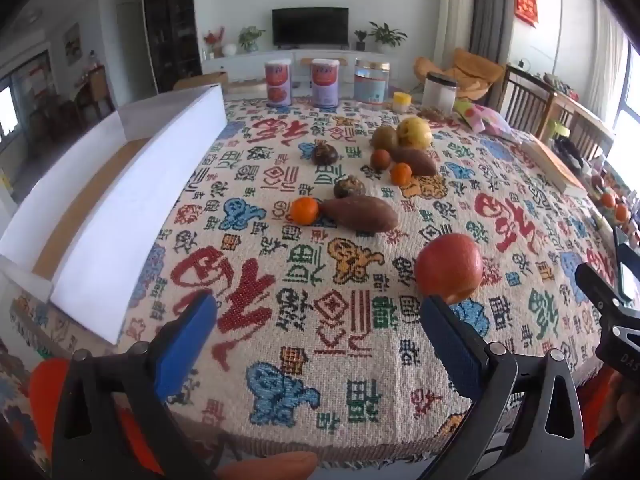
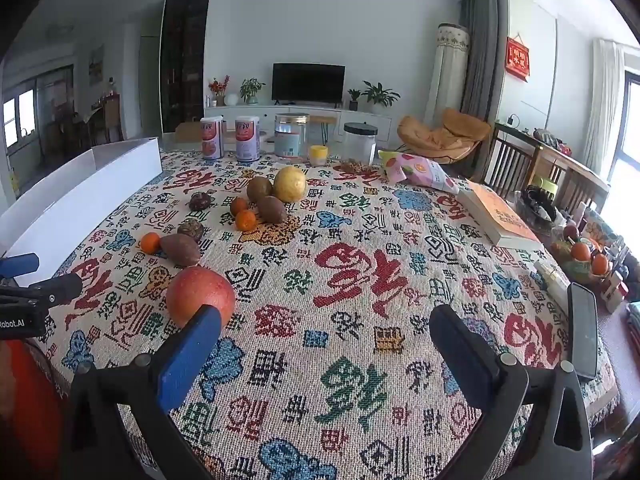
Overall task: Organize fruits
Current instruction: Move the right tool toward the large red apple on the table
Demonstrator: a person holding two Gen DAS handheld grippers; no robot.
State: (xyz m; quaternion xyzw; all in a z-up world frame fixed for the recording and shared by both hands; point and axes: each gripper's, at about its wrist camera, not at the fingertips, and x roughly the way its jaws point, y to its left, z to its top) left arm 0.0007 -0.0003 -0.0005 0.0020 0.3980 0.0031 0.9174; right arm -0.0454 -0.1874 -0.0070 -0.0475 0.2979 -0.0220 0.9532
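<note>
A red apple [image 1: 449,268] [image 2: 200,295] lies on the patterned tablecloth, nearest to both grippers. Behind it lie a sweet potato [image 1: 358,213] [image 2: 180,249] and a tangerine [image 1: 304,210] [image 2: 150,242]. Farther back is a cluster with a yellow fruit [image 1: 414,133] [image 2: 290,184], a kiwi [image 1: 384,138], a second sweet potato [image 1: 414,160], small tangerines and dark round fruits. My left gripper [image 1: 320,320] is open and empty, its right finger just in front of the apple. My right gripper [image 2: 326,332] is open and empty, its left finger just in front of the apple.
A long white box [image 1: 120,200] [image 2: 80,196] stands along the table's left edge. Cans and jars [image 1: 326,82] [image 2: 248,138] line the far edge. A book [image 2: 500,216], a snack bag [image 2: 420,170], a fruit bowl [image 2: 584,256] and a phone [image 2: 584,334] lie at the right.
</note>
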